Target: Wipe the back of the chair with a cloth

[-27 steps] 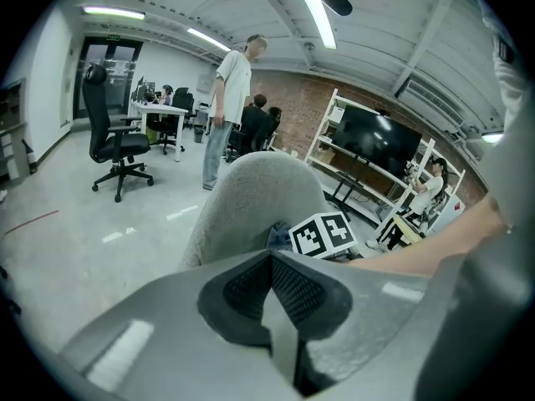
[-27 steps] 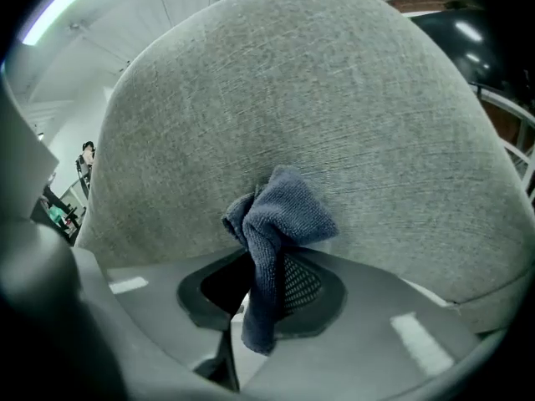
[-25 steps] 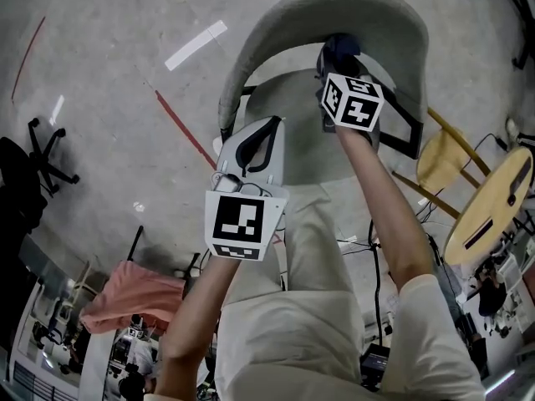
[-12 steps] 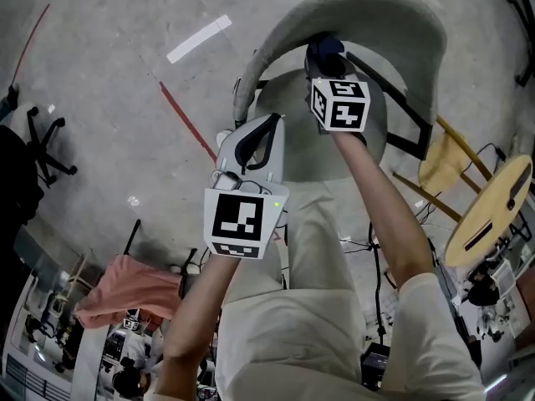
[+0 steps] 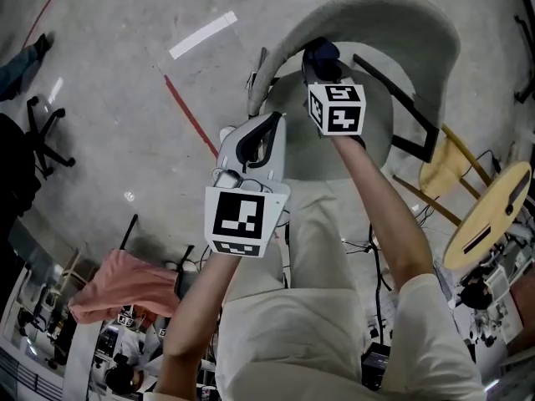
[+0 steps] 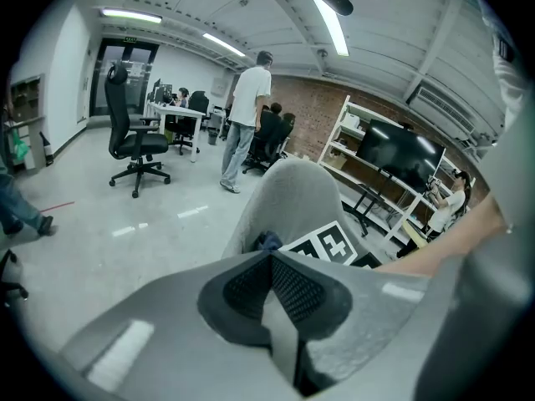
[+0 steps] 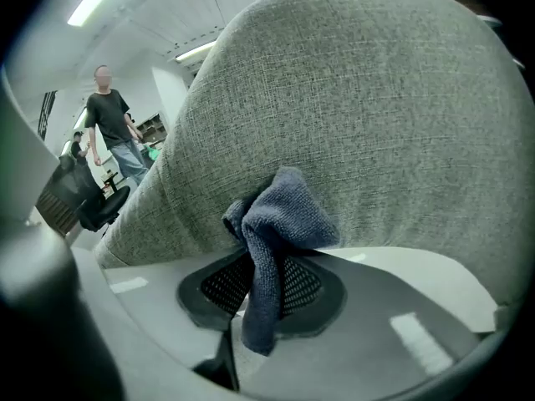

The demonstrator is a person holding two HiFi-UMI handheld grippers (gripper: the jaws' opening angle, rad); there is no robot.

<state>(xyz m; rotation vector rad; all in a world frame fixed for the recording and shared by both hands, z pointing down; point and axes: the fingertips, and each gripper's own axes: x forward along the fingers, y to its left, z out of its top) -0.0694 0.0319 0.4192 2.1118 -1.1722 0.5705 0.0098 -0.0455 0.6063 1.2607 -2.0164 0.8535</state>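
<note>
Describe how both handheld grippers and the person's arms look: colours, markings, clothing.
Both the left gripper and right gripper have light grey, wedge-shaped plastic shells. Their fingers carry dark pads with a mesh texture. Each bears a white cube printed with black square markers. The arms are bare; a short cream sleeve shows on the right one.

Ahead: chair back (image 5: 380, 11) curves round the right gripper (image 5: 324, 63), cloth (image 7: 280, 220) against its fabric, no way forward.
Left: bare floor (image 5: 109, 98) beside the chair's edge, wide open; left gripper (image 5: 269, 125) hangs clear there.
Right: black frame bar (image 5: 393, 78), yellow seat (image 5: 441, 161) and round bench (image 5: 489, 215) crowd in.
</note>
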